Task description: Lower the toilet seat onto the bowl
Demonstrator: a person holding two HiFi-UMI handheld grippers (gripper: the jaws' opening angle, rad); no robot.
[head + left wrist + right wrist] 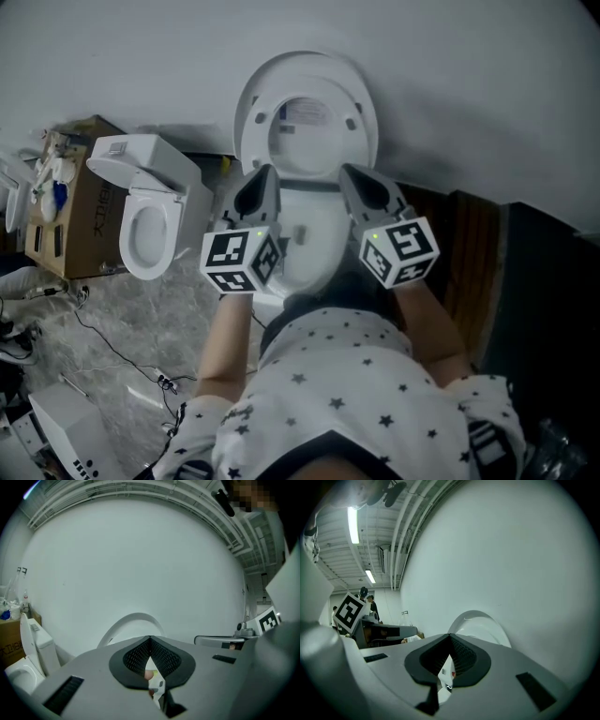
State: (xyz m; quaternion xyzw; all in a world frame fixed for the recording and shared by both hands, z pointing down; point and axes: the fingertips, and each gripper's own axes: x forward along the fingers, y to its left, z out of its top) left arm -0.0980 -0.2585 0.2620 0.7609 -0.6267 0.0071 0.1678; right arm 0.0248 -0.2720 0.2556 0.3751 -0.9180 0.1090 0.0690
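Two empty, clenched tools, left gripper [264,176] and right gripper [352,176], half-hide the toilet bowl [314,236] below its raised seat [262,131]; only the right gripper view shows distant people [373,607].

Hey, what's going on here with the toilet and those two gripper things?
A person stands facing a white toilet with a gripper in each hand. The left gripper and right gripper are both shut and empty, and hang over the bowl. Their tips are near the lower edge of the toilet seat, which stands raised against the wall, not yet lowered. A second toilet and a cardboard box sit to the left.
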